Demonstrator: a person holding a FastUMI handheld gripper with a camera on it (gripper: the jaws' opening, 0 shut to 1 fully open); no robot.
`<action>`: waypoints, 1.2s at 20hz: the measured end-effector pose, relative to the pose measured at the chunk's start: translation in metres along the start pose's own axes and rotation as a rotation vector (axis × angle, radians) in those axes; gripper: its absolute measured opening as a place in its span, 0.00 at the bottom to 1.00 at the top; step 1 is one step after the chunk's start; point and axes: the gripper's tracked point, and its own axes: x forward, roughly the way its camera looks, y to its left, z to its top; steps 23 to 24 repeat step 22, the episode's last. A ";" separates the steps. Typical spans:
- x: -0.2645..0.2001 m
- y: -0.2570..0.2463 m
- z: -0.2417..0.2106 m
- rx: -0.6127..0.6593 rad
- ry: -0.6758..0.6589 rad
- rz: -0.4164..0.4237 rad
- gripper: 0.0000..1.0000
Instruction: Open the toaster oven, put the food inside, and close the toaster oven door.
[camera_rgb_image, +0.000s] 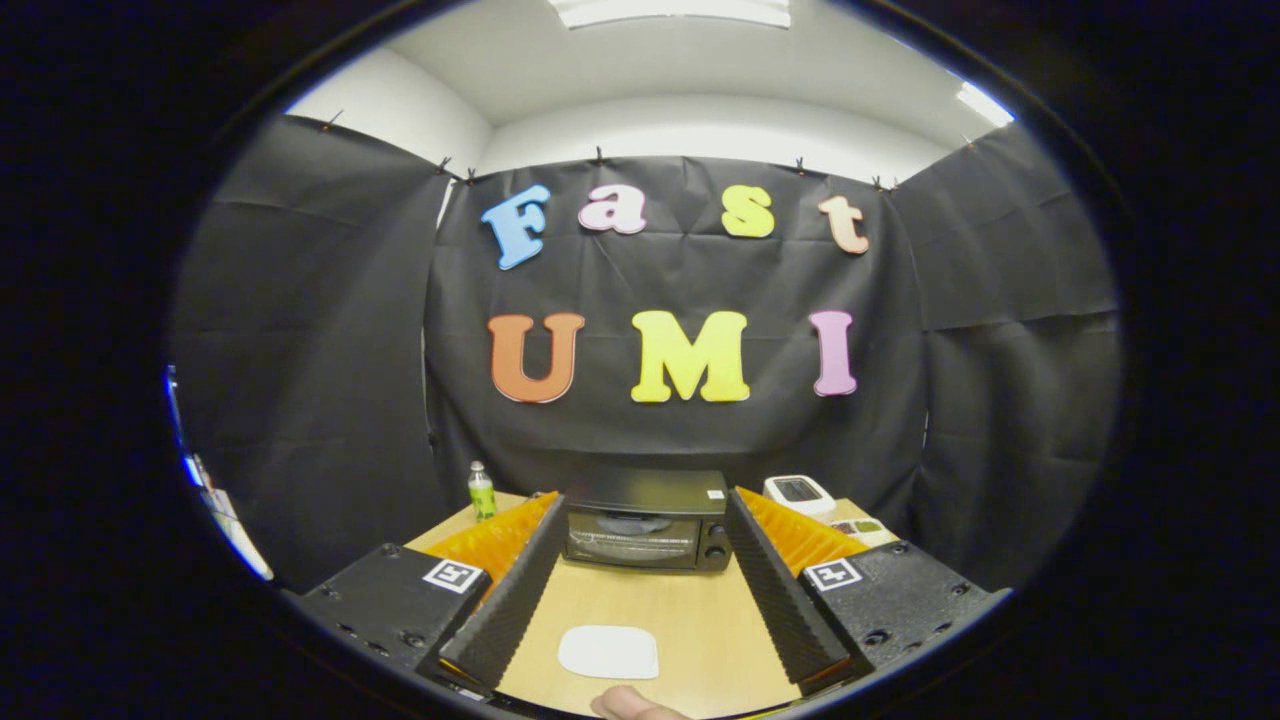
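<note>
A black toaster oven (645, 522) stands at the far side of the wooden table (690, 620), beyond my fingers, its glass door closed and two knobs on its right side. A flat white rounded piece (608, 652) lies on the table between my fingers, close to me. My gripper (640, 590) is open wide, raised above the table, with nothing between its fingers. A fingertip of a person's hand (630, 703) shows at the near table edge, just below the white piece.
A small green bottle (482, 491) stands at the back left of the table. A white device with a screen (799, 494) sits at the back right, with a small flat packet (858, 527) in front of it. Black cloth walls close the booth on three sides.
</note>
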 end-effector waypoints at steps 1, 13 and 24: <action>-0.002 -0.003 -0.002 -0.002 -0.004 -0.004 1.00; -0.003 -0.006 -0.009 0.047 0.005 -0.022 1.00; -0.012 -0.001 -0.009 0.047 -0.018 -0.006 1.00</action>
